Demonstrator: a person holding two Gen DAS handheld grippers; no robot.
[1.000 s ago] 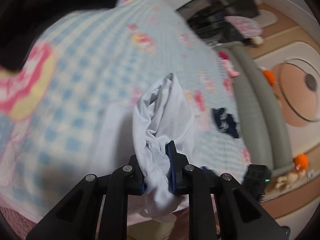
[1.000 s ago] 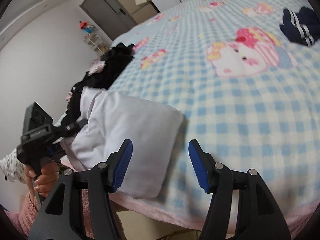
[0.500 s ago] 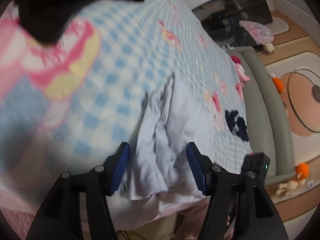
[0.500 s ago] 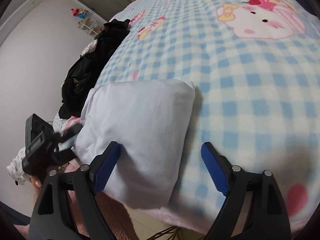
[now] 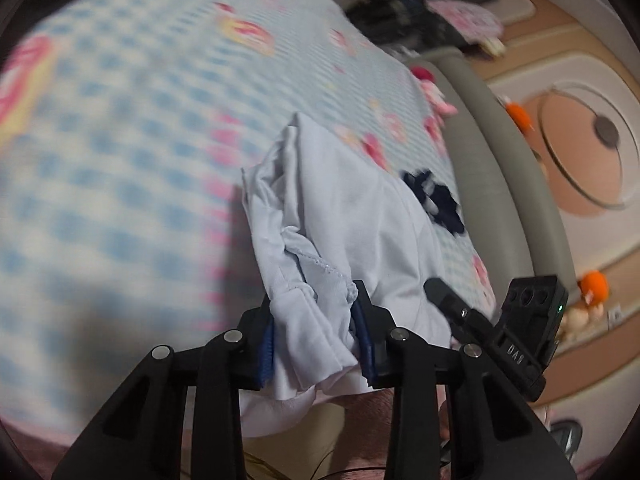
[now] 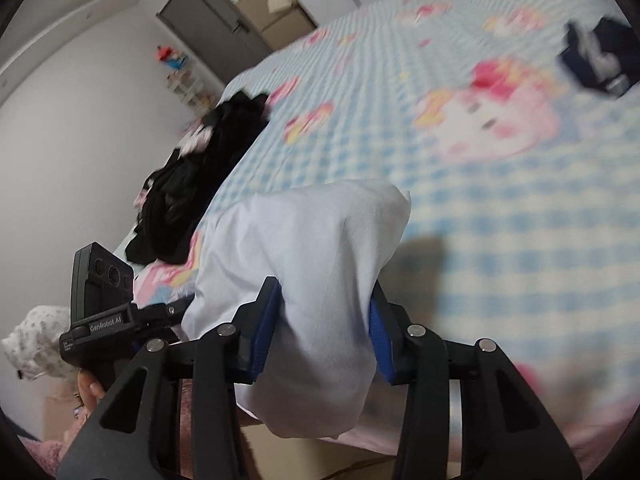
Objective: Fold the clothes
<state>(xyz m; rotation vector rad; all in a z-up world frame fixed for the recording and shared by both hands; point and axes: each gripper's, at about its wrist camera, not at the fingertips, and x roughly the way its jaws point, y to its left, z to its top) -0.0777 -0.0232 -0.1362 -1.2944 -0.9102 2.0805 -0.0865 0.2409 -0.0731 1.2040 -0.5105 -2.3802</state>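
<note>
Shirt [image 5: 344, 216] bunched between closing left gripper [image 5: 316, 340] and right gripper [image 6: 324, 328]; uneven layers could slip, spoiling fold.

white shirt [image 6: 320, 264] is thin smooth cloth, checked blanket [image 6: 500, 208] looks fleecy and soft, gripper fingers [image 5: 362, 328] are matt black plastic

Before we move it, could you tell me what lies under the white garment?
The white garment rests on the blue checked blanket at the bed's near edge, its end overhanging. Whatever lies beneath its middle is covered. Both grippers' jaws are closing with its cloth between them.
</note>
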